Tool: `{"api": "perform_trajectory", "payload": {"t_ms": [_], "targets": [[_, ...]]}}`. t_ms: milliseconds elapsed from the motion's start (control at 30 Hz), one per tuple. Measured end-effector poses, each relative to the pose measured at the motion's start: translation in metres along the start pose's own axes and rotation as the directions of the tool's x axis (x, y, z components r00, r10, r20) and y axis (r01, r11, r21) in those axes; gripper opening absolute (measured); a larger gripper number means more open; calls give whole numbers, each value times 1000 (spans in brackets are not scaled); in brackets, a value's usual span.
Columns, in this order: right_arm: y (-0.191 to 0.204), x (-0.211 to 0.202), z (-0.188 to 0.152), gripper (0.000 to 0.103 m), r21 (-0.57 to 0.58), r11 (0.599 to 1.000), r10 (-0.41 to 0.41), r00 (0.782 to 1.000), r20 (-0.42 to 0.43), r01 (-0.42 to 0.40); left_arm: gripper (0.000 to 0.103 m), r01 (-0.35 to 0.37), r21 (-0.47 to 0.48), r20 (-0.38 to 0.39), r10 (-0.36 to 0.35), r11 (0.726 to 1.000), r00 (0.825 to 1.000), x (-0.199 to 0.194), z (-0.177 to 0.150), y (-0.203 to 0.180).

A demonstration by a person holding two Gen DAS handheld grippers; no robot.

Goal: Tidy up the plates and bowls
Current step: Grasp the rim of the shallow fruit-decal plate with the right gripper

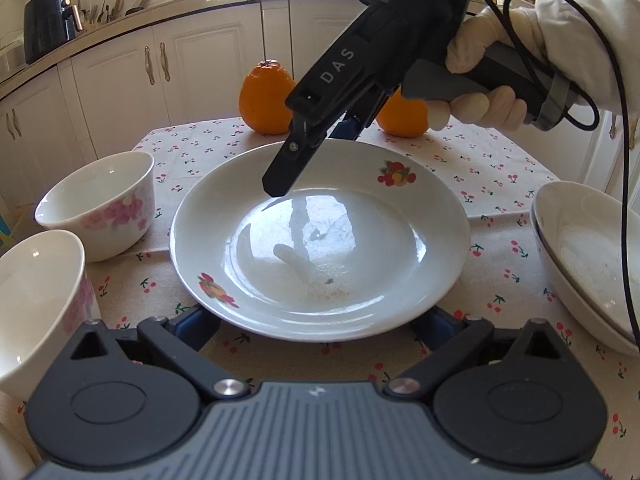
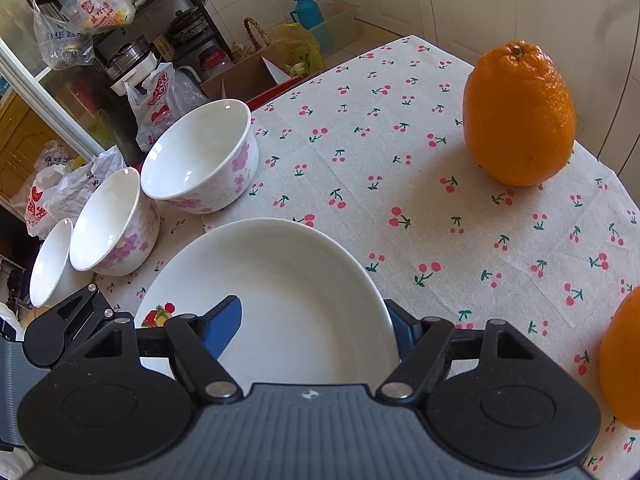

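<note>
Left claw (image 1: pixel 316 322): fingers wide apart, one at each side of the near rim of the fruit-patterned plate (image 1: pixel 400 200). Their blue tips are partly hidden under the rim, and I cannot tell whether they press on it. The plate lies flat on the table (image 1: pixel 500 160), directly ahead of this claw. Just left of the claw stands a flowered bowl (image 1: pixel 36 292), and a second bowl (image 1: pixel 100 200) stands ahead and left, apart from the plate. To the right, well clear of the plate, is a stack of white dishes (image 1: pixel 580 248). Beyond the plate, two oranges (image 1: pixel 266 98) stand near the far table edge.

Right claw (image 2: pixel 316 328): held by a gloved hand (image 1: pixel 480 80) and pointed steeply down over the plate's far rim. Jaws are partly apart and astride that rim. One blue pad hangs over the plate's well and the other sits at the rim's outer edge, so I note no clamp. Left of this claw I see three bowls in a row. One orange is ahead and right, the other is close on the right.
</note>
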State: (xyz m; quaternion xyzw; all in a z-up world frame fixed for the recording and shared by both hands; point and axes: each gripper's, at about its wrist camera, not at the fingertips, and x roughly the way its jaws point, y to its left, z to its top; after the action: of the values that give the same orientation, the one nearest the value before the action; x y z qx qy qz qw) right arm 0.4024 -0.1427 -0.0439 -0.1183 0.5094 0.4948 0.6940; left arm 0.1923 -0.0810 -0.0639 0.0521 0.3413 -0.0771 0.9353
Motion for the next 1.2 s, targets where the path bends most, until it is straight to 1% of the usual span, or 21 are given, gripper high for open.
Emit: {"api": "perform_trajectory", "payload": {"t_ms": [333,733,933,1200], "targets": [[12,-15,-14,81,11,1000,-8,1000,8,8,100,32,27,7,-33,999,999,-17,-2,-3],[41,-45,-36,81,10,999,-47,998,47,47,100,51,83,43,-54,995,998,-52,-4,-13],[54,-62,-52,81,24,997,-71,995,73,69,100,70,112,57,-77,991,995,-69,-5,-21],[63,-85,-84,81,61,992,-118,989,95,112,100,118,157,73,-131,981,989,-85,-6,-37]]}}
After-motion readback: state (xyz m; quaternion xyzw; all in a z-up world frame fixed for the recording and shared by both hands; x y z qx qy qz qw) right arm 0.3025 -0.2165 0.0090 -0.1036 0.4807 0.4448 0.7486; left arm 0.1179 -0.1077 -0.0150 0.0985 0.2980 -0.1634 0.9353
